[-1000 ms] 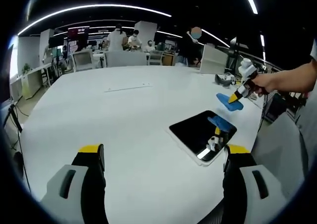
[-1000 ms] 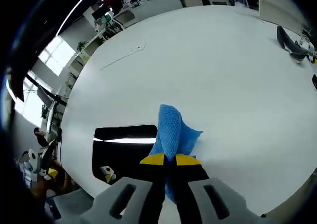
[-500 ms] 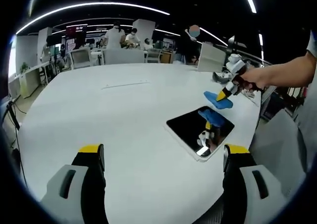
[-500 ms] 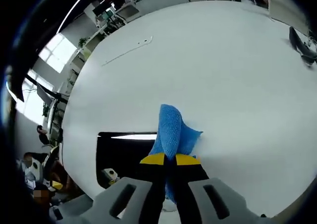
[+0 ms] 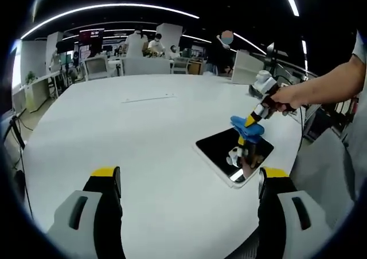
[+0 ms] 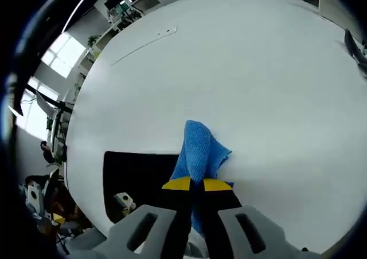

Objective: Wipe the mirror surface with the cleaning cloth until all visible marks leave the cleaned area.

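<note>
Right gripper (image 6: 192,184): fingers closed on blue cleaning cloth (image 6: 199,151), frame centre.
Mirror (image 6: 140,179): dark, lower left of frame, on white counter (image 6: 258,81), beside cloth.

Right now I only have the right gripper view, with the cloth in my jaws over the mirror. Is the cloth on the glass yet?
Observer: In the left gripper view the blue cloth is at the mirror's far edge, with a reflection just below it. I cannot tell if they touch.
Operator: Where is the left gripper?
Observer: The left gripper hangs open over the table's near side, short of the mirror, holding nothing.
Operator: Any marks on the glass?
Observer: From that side the glass is dark and reflects the right gripper. Marks are too small to tell.
</note>
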Demonstrator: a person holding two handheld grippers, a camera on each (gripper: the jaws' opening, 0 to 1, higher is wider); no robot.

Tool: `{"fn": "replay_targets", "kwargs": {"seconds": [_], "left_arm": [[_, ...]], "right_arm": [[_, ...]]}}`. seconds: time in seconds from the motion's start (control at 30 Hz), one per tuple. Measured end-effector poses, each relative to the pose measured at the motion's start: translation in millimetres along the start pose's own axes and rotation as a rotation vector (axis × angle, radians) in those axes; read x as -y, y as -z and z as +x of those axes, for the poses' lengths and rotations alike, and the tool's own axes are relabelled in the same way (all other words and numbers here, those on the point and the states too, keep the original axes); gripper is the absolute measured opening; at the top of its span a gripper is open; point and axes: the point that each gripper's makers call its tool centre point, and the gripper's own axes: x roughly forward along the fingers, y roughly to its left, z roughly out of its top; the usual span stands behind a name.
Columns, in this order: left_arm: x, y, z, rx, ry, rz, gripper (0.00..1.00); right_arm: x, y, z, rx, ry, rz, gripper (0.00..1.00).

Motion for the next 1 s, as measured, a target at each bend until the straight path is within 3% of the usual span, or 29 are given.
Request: {"fn": "replay_targets", "kwargs": {"seconds": [0.5,1.0], "left_arm": [[3.9,1.0,5,0.005,0.008,-0.012,0.99],[2.3,-1.1,8,-0.013,0.029,-0.008,0.99]], "right_arm": [[-42,3.9,13,-0.017,-0.030,-0.031,0.00],[-66,1.7,24,-0.023,-0.043,-0.064,0.00]]}}
